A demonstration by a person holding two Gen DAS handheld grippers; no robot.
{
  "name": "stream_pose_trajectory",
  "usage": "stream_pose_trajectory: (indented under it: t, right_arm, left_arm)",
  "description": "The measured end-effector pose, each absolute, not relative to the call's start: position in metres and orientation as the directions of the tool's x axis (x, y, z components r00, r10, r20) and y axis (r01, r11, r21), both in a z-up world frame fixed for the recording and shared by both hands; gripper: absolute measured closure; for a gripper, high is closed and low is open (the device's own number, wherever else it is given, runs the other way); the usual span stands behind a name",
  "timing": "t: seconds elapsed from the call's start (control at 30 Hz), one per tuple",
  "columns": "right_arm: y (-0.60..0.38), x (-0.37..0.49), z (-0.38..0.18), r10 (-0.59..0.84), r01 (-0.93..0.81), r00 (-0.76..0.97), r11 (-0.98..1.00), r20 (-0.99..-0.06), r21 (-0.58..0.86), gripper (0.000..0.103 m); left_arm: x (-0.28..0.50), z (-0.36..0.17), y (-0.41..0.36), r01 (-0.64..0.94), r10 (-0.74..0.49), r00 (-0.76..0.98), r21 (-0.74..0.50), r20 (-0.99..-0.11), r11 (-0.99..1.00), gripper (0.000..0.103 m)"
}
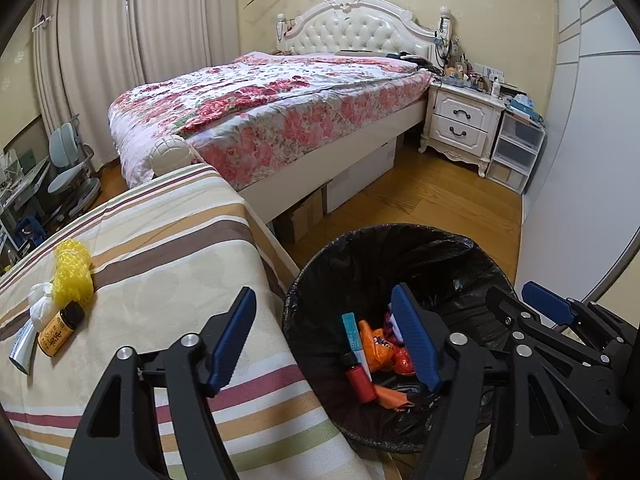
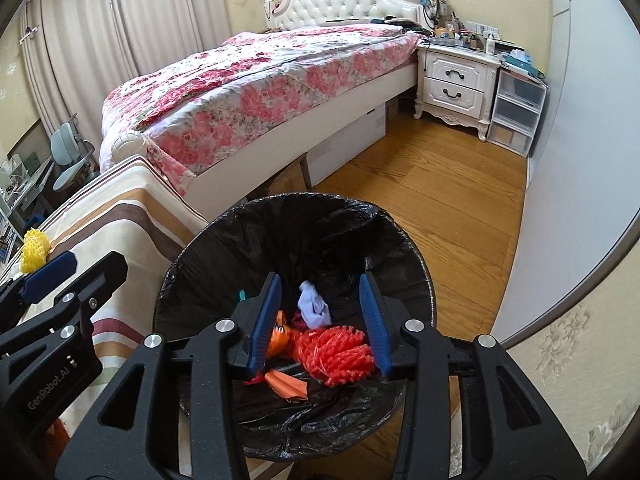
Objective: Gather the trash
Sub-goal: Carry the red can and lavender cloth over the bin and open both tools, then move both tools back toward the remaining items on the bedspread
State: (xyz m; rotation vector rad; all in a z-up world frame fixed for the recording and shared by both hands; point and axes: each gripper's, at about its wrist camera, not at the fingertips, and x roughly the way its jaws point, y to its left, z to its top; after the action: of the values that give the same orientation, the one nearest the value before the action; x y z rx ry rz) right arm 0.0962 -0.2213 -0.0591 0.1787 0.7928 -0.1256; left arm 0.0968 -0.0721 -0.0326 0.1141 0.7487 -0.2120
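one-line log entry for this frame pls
left gripper: open, empty | right gripper: open, above trash bin | on striped cloth: yellow foam net, brown bottle

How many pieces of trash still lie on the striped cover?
4, grouped at its left edge: yellow foam net, white tissue, brown bottle, silver tube. More may be hidden outside view.

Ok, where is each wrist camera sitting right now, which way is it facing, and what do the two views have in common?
Left wrist: on the left gripper, open, straddling the edge of the striped cloth and the trash bin; it faces the bed. The right gripper shows at its right edge.
Right wrist: on the right gripper, open above the bin, looking down at the orange mesh inside. The left gripper shows at left.
Shared: bin, bed, nightstand, striped cloth, yellow mesh.
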Motion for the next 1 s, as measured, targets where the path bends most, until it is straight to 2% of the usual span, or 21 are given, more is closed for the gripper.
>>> stream_pose_trajectory:
  t: [0.17,0.33,1.0]
  right_arm:
    - [-0.219,0.093,-0.058,-0.045,0.179,0.697,0.977,-0.716,0.113,0.052]
    - [-0.206,0.090,-0.054,-0.032,0.157,0.700,0.982,-0.713,0.110,0.049]
    - [-0.060,0.088,-0.051,0.157,-0.140,0.658,0.986,-0.736,0.085,0.046]
  left_arm:
    - [0.094,-0.032,-0.062,0.214,-0.143,0.708,0.016,-0.692,0.977,0.034]
    - [0.087,-0.030,-0.040,0.181,-0.122,0.708,0.011,-0.696,0.983,0.034]
    - [0.058,-0.030,0.108,-0.110,0.102,0.708,0.034,-0.699,0.993,0.034]
